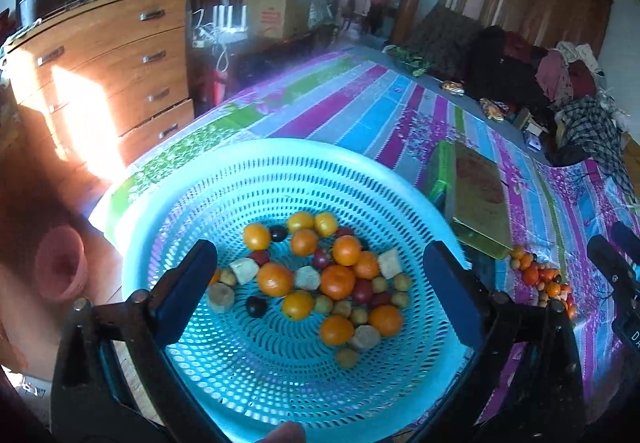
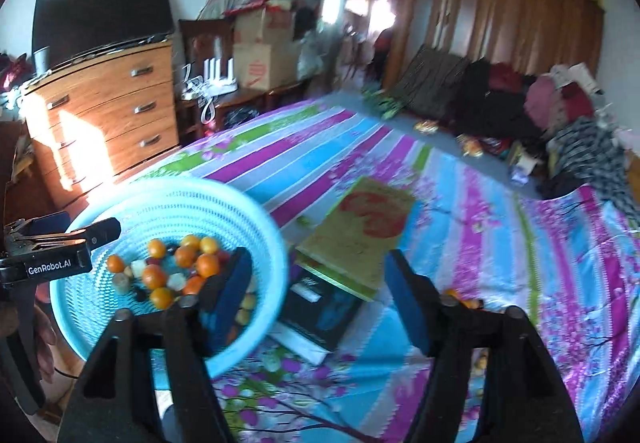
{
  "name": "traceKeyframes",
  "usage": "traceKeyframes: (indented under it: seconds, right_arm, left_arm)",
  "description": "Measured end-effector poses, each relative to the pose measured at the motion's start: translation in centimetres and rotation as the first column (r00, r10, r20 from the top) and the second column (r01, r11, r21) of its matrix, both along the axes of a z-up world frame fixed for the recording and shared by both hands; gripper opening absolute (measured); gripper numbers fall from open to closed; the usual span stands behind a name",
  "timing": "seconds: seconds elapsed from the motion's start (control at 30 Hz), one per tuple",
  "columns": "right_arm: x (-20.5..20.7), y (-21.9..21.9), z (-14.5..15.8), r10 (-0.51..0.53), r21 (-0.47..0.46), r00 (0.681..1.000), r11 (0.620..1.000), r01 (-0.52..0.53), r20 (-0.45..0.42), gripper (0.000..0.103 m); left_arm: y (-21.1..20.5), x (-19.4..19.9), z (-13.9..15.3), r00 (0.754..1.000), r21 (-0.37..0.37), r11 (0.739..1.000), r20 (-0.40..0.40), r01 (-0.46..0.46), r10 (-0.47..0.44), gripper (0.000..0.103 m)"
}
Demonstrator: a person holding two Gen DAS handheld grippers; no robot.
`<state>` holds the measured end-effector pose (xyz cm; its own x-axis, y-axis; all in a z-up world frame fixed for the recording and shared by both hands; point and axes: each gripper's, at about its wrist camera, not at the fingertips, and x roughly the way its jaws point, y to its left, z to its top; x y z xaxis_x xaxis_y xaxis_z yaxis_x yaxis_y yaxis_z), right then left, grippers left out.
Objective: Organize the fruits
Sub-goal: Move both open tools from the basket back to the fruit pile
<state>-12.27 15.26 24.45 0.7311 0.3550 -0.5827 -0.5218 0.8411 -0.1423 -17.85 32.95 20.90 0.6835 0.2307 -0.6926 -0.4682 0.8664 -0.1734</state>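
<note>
A light blue perforated basket (image 1: pixel 280 171) sits at the bed's near left edge and holds several fruits: oranges (image 1: pixel 274 278), dark plums (image 1: pixel 256 306), small yellow-green fruits and pale chunks. My left gripper (image 1: pixel 320 283) is open and empty, its jaws spread wide just above the basket. The basket also shows in the right wrist view (image 2: pixel 256 227). My right gripper (image 2: pixel 316 295) is open and empty, above the bed to the right of the basket. A small heap of loose fruits (image 1: pixel 540 277) lies on the bedsheet to the right, mostly hidden behind my right gripper's finger (image 2: pixel 408 307).
A flat yellow-green box (image 2: pixel 360 231) rests on a dark box (image 2: pixel 324 311) on the striped floral bedsheet (image 2: pixel 480 203), right of the basket. A wooden dresser (image 1: pixel 120 75) stands at the left. Piled clothes (image 2: pixel 560 115) line the bed's far side. A pink bin (image 1: pixel 60 263) stands on the floor.
</note>
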Motion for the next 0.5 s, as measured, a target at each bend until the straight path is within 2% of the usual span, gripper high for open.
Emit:
traceKeyframes:
  seconds: [0.27,0.5]
  right_arm:
    - [0.2,-4.3,1.4,-0.059,0.013,0.998,0.998,0.058,0.026,0.082]
    - [0.4,-7.6,1.2,-0.096,0.017,0.995,0.995,0.096,0.010,0.085]
  left_arm:
    - [-3.3,1.2,0.9,0.998,0.011,0.998,0.028,0.061,-0.061,0.103]
    - [-6.2,2.0,1.4,0.992,0.018,0.994,0.055,0.110,-0.111,0.103]
